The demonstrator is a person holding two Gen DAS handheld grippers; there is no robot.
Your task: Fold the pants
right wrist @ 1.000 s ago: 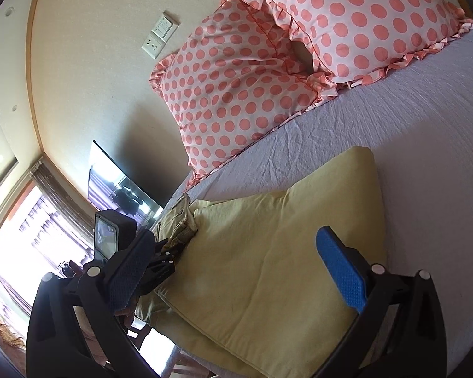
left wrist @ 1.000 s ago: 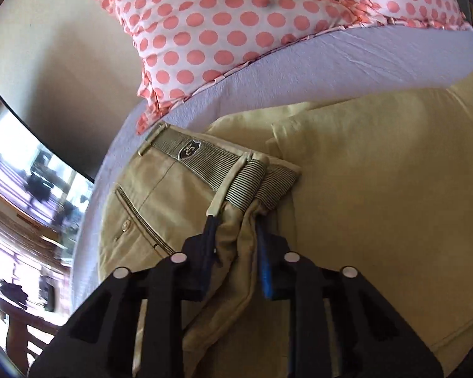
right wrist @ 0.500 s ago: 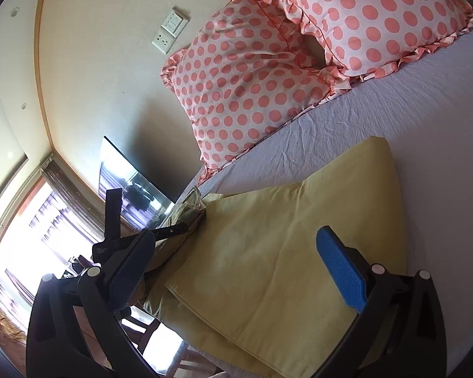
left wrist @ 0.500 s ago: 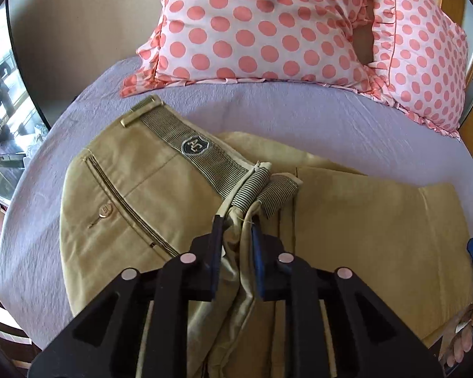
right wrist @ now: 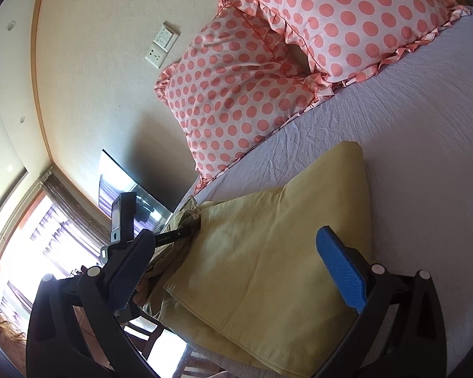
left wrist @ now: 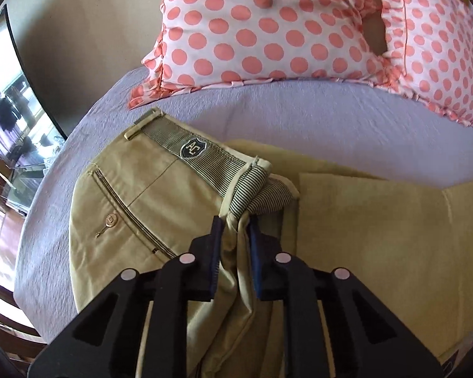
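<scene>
Khaki pants (left wrist: 142, 208) lie on the lavender bed sheet (left wrist: 331, 119), the waistband with its striped lining (left wrist: 211, 157) turned up and the legs folded into a flat stack (left wrist: 378, 245) on the right. My left gripper (left wrist: 235, 230) is shut on a bunched fold of the pants just below the waistband. In the right wrist view the folded legs (right wrist: 268, 252) lie under my right gripper (right wrist: 236, 252), which is open, empty and held above them. The left gripper shows there at the waist end (right wrist: 176, 234).
Two pink polka-dot pillows (left wrist: 268, 28) (right wrist: 236, 94) lean at the head of the bed. A dark TV screen (right wrist: 116, 186) and bright window (right wrist: 31, 252) are to the left, past the bed's edge. Bare sheet (right wrist: 425, 126) lies right of the pants.
My left gripper has swung round with the pants' waist, which now lies flatter with pocket and waistband spread out. The right gripper stayed open and barely moved.
</scene>
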